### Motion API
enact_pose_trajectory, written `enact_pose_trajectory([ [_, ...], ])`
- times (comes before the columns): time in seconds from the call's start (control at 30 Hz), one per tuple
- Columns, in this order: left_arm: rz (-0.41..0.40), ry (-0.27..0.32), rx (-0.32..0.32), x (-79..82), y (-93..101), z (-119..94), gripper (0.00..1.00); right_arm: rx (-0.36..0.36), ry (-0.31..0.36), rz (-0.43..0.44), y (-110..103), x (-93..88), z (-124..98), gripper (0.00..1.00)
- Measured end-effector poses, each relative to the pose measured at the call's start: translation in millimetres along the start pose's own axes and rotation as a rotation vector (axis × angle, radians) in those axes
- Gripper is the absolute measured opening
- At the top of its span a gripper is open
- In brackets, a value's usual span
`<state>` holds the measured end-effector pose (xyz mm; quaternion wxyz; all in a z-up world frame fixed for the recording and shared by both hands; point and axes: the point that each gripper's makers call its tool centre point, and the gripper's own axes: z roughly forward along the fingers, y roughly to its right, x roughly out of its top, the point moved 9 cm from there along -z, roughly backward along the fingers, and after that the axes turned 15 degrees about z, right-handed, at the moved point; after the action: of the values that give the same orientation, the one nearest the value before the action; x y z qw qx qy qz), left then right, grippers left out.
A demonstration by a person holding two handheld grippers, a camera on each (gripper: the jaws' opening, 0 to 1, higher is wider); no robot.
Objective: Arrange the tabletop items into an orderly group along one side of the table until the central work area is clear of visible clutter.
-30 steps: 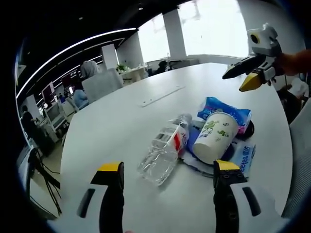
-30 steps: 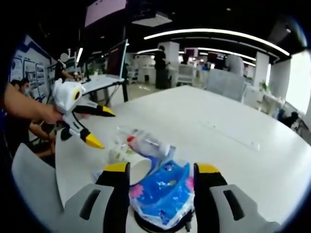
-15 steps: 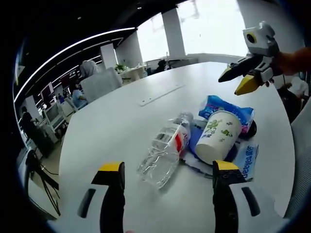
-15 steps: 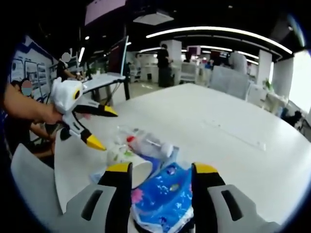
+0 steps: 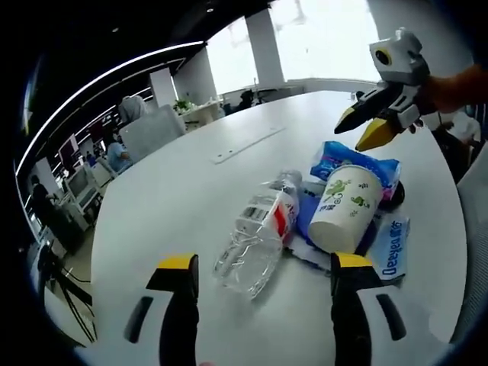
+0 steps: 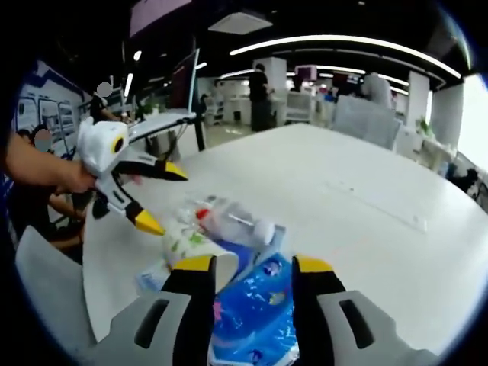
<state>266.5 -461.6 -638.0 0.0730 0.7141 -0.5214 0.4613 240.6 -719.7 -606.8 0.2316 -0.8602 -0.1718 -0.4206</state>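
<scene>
Closing right tongs (image 6: 252, 263) around blue tissue pack (image 6: 255, 320), not yet clamped; paper cup (image 5: 343, 206) and plastic bottle (image 5: 255, 240) heaped at 9 o'clock, mid-tabletop (image 5: 191, 183). Left tongs (image 5: 259, 263) apart, empty. Sorting barely begun.

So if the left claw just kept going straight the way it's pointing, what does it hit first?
Probably the clear plastic bottle lying on its side on the white table, between the line of the open left claw jaws. The paper cup sits off to the right.
</scene>
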Motion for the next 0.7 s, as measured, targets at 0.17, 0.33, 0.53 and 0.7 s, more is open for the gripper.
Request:
enact_pose_trajectory([
  [0.17, 0.013, -0.003, -0.009, 0.9, -3.8, 4, 0.68, 0.008, -0.001, 0.000, 1, 6.2, 10, 0.34],
  [0.33, 0.026, -0.008, -0.009, 1.8, -6.0, 8, 0.66, 0.018, 0.005, 0.009, 1, 10.8, 21, 0.32],
  [0.53, 0.051, -0.013, -0.024, 4.5, -7.9, 13, 0.66, 0.021, 0.000, 0.011, 0, 11.8, 26, 0.29],
  [0.7, 0.067, -0.018, -0.039, 5.1, -9.1, 18, 0.65, 0.024, -0.002, 0.017, 0, 10.5, 30, 0.28],
])
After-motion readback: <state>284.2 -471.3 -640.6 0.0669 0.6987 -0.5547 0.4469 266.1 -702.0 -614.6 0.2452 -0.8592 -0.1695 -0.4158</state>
